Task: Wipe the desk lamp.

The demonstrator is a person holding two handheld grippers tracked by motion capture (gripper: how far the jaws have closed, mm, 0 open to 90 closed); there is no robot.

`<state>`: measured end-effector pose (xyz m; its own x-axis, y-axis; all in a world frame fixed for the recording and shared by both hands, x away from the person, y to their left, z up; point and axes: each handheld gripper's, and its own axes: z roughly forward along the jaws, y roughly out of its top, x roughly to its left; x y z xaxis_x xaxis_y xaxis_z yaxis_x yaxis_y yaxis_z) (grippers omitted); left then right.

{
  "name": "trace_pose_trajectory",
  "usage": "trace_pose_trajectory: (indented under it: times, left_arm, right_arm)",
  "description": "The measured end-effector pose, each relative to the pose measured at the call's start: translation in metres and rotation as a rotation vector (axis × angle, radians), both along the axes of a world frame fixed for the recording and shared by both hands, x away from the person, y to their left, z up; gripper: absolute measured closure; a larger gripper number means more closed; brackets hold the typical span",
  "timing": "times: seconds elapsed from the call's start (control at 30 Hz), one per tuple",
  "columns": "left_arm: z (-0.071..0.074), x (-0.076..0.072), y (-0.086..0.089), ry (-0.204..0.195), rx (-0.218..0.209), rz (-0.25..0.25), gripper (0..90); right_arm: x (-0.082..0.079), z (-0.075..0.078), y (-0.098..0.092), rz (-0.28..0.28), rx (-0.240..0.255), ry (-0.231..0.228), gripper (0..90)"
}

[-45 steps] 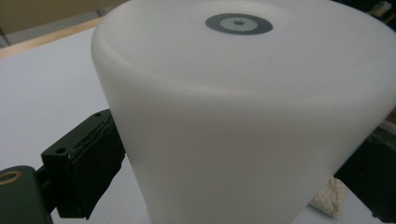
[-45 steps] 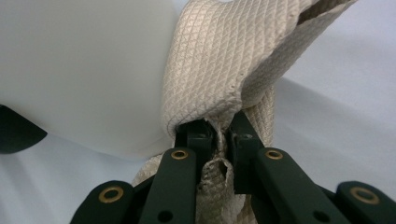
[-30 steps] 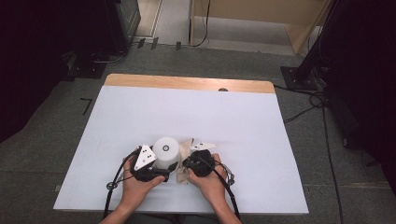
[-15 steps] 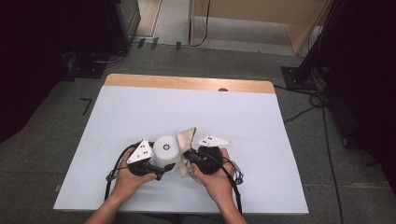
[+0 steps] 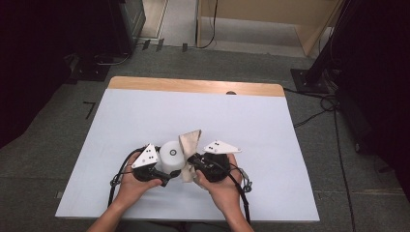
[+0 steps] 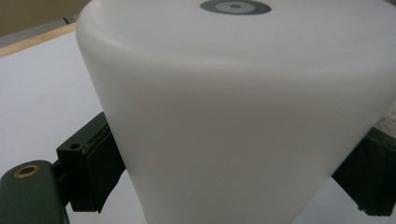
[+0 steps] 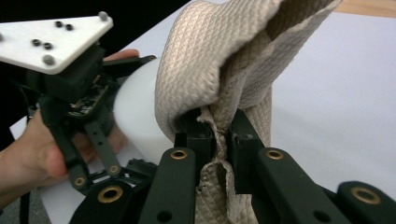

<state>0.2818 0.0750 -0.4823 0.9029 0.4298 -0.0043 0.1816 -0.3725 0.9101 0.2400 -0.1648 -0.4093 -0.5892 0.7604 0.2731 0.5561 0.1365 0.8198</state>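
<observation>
Down at the near edge, both hands are in close together: the left gripper (image 5: 162, 175) has its jaws clamped on the sides of the white cup (image 5: 170, 155), which looks to stand upside down, flat base with a small grey ring uppermost, on the table's near-centre. Right beside it, the right gripper (image 7: 223, 135) has its jaws pressed tight on a bunched fold of the beige cloth (image 7: 224, 60), the weave rising above the fingers and flopping over toward the cup, touching or all but touching its side. This reads as a wipe in progress: one gripper steadies the cup, the other brings the cloth to it. Next move, I'd say, calls for dragging the cloth around the cup's wall while the left grip stays firm, and the cloth must not slip out of that narrow pinch. Farther out, the table (image 5: 145, 116) is a pale, bare sheet with a wooden strip (image 5: 193, 86) along the far edge. Beyond lies grey carpet (image 5: 251, 63), cables, dark stands and a light wooden cabinet (image 5: 270, 14).
</observation>
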Motion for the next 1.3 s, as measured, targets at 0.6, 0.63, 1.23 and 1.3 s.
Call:
trace_pose_trajectory:
  times: [0.6, 0.63, 1.23, 1.3]
  left_arm:
    - [-0.001, 0.0, 0.0, -0.003, -0.005, 0.002, 8.3]
    - [-0.001, -0.001, 0.0, -0.001, -0.002, 0.006, 8.2]
    - [-0.002, -0.029, -0.024, 0.061, 0.006, 0.353, 4.4]
    - [-0.001, -0.026, -0.021, 0.07, 0.004, 0.337, 6.7]
  right_arm:
    - [0.025, -0.078, 0.01, -0.044, -0.146, 0.203, 82.0]
    - [0.026, -0.077, 0.009, -0.041, -0.147, 0.205, 82.0]
    - [0.026, -0.078, 0.009, -0.043, -0.139, 0.207, 81.7]
    - [0.026, -0.078, 0.009, -0.041, -0.138, 0.207, 81.7]
